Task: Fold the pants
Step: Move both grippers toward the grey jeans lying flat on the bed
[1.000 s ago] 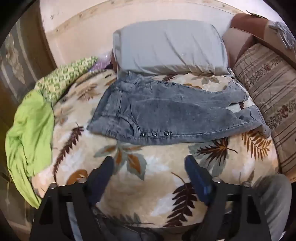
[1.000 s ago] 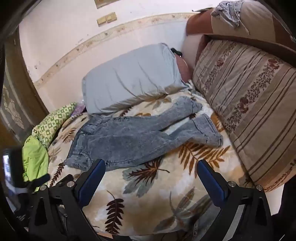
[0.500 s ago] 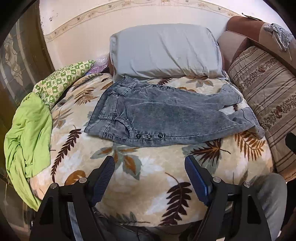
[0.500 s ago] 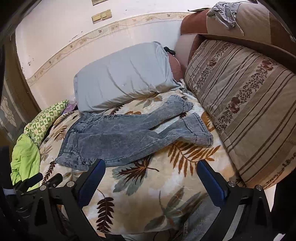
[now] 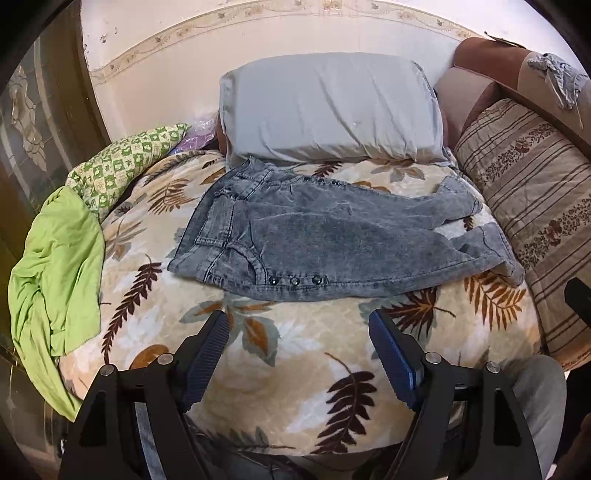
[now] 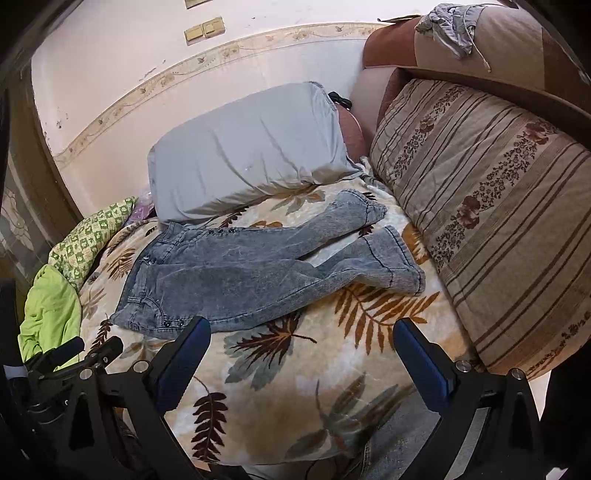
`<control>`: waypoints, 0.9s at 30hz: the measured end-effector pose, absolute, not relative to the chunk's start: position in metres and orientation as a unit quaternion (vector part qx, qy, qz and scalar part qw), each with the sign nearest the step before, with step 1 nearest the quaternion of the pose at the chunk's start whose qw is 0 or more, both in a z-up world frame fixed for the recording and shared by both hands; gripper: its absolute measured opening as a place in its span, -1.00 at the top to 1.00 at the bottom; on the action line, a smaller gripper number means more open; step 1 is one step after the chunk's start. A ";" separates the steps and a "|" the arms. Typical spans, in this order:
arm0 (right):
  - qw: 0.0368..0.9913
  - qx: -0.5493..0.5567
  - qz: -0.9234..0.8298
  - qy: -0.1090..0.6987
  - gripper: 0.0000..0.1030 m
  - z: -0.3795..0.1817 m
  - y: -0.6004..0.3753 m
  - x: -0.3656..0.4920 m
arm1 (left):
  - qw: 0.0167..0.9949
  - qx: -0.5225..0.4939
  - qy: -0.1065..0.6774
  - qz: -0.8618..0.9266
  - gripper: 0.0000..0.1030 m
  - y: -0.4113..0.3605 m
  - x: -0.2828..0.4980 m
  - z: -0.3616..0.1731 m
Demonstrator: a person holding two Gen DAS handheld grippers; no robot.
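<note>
I count one pair of grey acid-wash denim pants with two legs, and three dark snap studs along its near side seam. One pale grey pillow. One striped floral beige cushion. One lime-green cloth, one green-checked cloth. One leaf-print blanket. Two beige wall switch plates. One crumpled grey rag.

Pants on blanket, before pillow, cushion right.
</note>
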State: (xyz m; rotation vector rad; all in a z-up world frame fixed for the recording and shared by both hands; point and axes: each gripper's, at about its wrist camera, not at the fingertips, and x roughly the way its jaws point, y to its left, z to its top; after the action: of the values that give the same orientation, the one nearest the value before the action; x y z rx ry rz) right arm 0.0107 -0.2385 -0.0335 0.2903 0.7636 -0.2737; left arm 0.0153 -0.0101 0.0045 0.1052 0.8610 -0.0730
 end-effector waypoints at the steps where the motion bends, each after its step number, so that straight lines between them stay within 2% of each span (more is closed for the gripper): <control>1: 0.909 0.139 -0.133 0.369 -0.94 -0.033 -0.239 0.011 | 0.909 0.056 0.412 -0.034 -0.58 -0.012 0.017 0.004; 24: 0.915 0.133 -0.110 0.364 -0.93 -0.035 -0.239 0.021 | 0.899 0.058 0.434 -0.033 -0.58 -0.021 0.042 -0.003; 27: 0.906 0.155 -0.093 0.383 -0.77 -0.045 -0.242 0.032 | 0.887 0.047 0.457 -0.039 -0.57 -0.018 0.063 -0.012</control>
State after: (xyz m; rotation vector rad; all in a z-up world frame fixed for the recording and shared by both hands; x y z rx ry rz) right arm 0.0324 -0.2423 -0.0448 0.3197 0.7907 -0.1914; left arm 0.0632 -0.0176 -0.0116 0.0977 0.9510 -0.0814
